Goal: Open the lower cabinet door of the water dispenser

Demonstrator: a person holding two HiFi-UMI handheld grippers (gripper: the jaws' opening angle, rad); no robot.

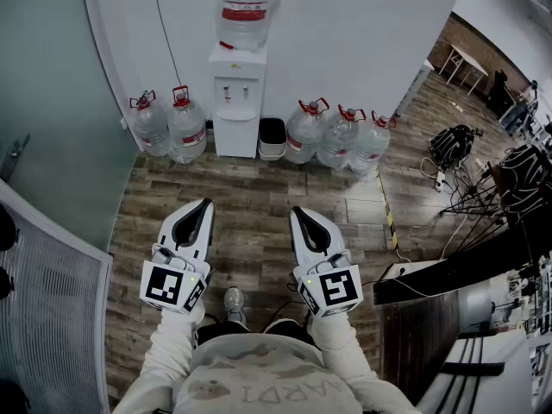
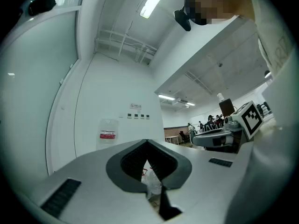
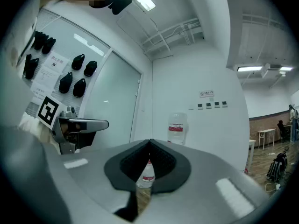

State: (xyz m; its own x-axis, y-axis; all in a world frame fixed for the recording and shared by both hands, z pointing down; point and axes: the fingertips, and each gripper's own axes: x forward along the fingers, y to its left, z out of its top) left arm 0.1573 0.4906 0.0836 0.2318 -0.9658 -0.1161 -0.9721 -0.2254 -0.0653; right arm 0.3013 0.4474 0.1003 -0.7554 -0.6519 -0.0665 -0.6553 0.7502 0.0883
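Observation:
The white water dispenser (image 1: 237, 93) stands against the far wall with a large bottle (image 1: 245, 11) on top. Its lower cabinet door (image 1: 235, 136) is closed. My left gripper (image 1: 205, 203) and right gripper (image 1: 297, 211) are held side by side over the wooden floor, well short of the dispenser and pointing toward it. Both are shut with nothing between the jaws. In the left gripper view the left gripper (image 2: 147, 143) has its tips meeting, and the dispenser's bottle (image 2: 108, 134) shows far off. The right gripper view shows the right gripper (image 3: 149, 143) closed, with that bottle (image 3: 177, 129) beyond.
Water jugs stand on the floor left (image 1: 169, 126) and right (image 1: 336, 136) of the dispenser. A black bin (image 1: 272, 138) sits beside it. A dark desk (image 1: 431, 317) is at the right, cables and gear (image 1: 453, 149) lie further off, and a perforated panel (image 1: 43, 317) is at the left.

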